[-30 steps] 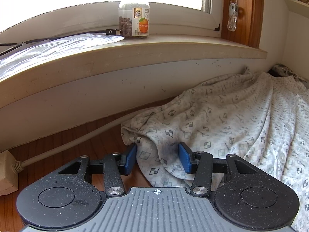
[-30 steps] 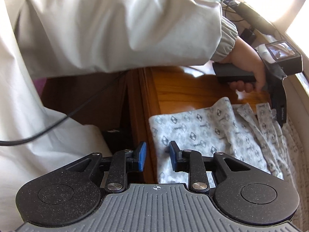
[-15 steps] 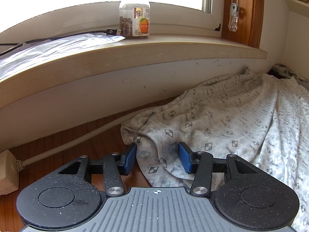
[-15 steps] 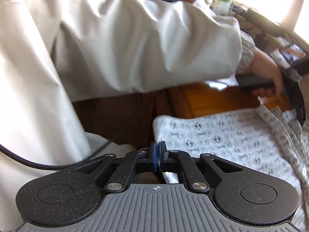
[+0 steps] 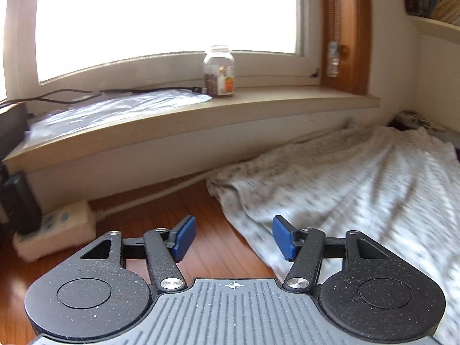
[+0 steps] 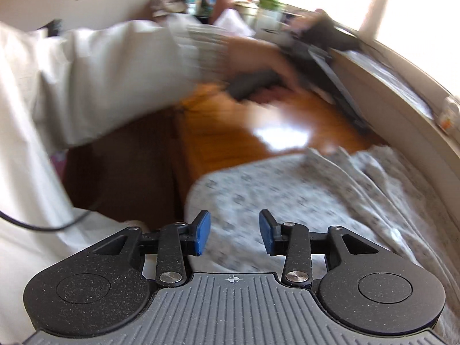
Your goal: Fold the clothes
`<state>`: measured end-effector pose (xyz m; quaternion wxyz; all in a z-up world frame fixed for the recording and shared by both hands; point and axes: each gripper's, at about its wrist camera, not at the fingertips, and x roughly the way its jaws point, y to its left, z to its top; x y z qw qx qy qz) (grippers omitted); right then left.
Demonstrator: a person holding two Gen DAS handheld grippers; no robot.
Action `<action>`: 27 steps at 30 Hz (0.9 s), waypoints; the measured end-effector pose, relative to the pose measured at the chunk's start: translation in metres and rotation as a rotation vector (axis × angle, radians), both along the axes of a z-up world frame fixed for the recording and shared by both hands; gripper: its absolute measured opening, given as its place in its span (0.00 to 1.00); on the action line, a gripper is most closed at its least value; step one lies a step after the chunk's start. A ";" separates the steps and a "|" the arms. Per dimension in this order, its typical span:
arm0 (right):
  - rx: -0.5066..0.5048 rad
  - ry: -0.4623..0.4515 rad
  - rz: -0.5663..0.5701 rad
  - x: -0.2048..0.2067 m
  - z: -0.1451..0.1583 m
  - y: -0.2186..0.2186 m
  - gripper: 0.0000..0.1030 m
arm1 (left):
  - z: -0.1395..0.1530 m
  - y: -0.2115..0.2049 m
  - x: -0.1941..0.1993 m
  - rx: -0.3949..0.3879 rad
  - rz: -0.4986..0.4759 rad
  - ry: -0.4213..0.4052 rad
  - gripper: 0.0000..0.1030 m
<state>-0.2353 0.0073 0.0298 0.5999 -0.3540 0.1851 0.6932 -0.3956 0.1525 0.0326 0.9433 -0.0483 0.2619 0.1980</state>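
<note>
Soft printed cloth garment (image 5: 359,189) (glossy wood tabletop (image 5: 212,230)).

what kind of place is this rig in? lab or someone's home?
Most likely a home room, not a lab: a wooden table pushed against a window sill with a jar on it, a power strip by the wall, and a patterned garment spread out.

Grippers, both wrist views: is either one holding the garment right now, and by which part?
Nothing is held. The left gripper is open over the wood beside the patterned garment. The right gripper, its jaws just opened, hovers above the cloth without pinching it.
</note>
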 end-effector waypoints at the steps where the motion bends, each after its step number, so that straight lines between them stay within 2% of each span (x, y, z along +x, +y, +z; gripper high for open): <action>1: -0.001 0.000 -0.019 0.006 -0.001 -0.001 0.38 | 0.000 -0.009 -0.006 -0.003 -0.015 -0.005 0.45; 2: -0.001 -0.005 -0.030 0.010 -0.001 -0.001 0.38 | -0.001 -0.018 -0.012 -0.007 -0.030 -0.010 0.40; 5: 0.000 -0.030 -0.055 0.018 -0.001 0.000 0.38 | -0.004 -0.043 -0.023 -0.030 -0.079 -0.020 0.38; 6: 0.000 -0.037 -0.059 0.020 -0.001 0.001 0.38 | -0.005 -0.050 -0.024 -0.040 -0.096 -0.022 0.41; 8: 0.002 -0.052 -0.061 0.020 -0.002 0.001 0.38 | -0.006 -0.065 -0.028 -0.062 -0.141 -0.037 0.55; 9: 0.006 -0.060 -0.064 0.019 -0.002 0.002 0.38 | -0.005 -0.071 -0.030 -0.074 -0.169 -0.048 0.67; 11: 0.008 -0.062 -0.071 0.020 -0.002 -0.001 0.38 | -0.006 -0.080 -0.032 -0.088 -0.217 -0.058 0.69; 14: 0.011 -0.063 -0.095 0.026 -0.004 -0.010 0.38 | -0.015 -0.082 -0.022 -0.096 -0.219 -0.022 0.68; 15: 0.011 -0.063 -0.106 0.029 -0.004 -0.013 0.38 | -0.018 -0.082 -0.019 -0.098 -0.220 -0.010 0.66; 17: 0.014 -0.061 -0.133 0.036 -0.004 -0.021 0.38 | -0.024 -0.078 -0.010 -0.101 -0.210 0.011 0.57; 18: 0.017 -0.058 -0.148 0.040 -0.004 -0.025 0.38 | -0.025 -0.076 -0.005 -0.102 -0.208 0.018 0.40; 19: 0.020 -0.056 -0.163 0.045 -0.003 -0.029 0.38 | -0.024 -0.072 -0.003 -0.094 -0.195 0.014 0.17; 20: 0.024 -0.053 -0.176 0.049 -0.003 -0.032 0.38 | -0.023 -0.069 0.000 -0.086 -0.183 0.010 0.03; 21: 0.030 -0.051 -0.192 0.053 -0.002 -0.036 0.38 | -0.022 -0.065 0.003 -0.078 -0.170 0.006 0.02; 22: 0.036 -0.050 -0.210 0.058 -0.002 -0.041 0.38 | -0.016 -0.063 0.001 -0.032 -0.146 -0.012 0.02; 25: 0.063 -0.038 -0.273 0.075 0.002 -0.059 0.38 | -0.007 -0.050 0.002 -0.050 -0.104 -0.053 0.02; 27: 0.081 -0.040 -0.325 0.091 0.004 -0.072 0.38 | -0.012 -0.045 0.012 -0.032 -0.061 0.004 0.06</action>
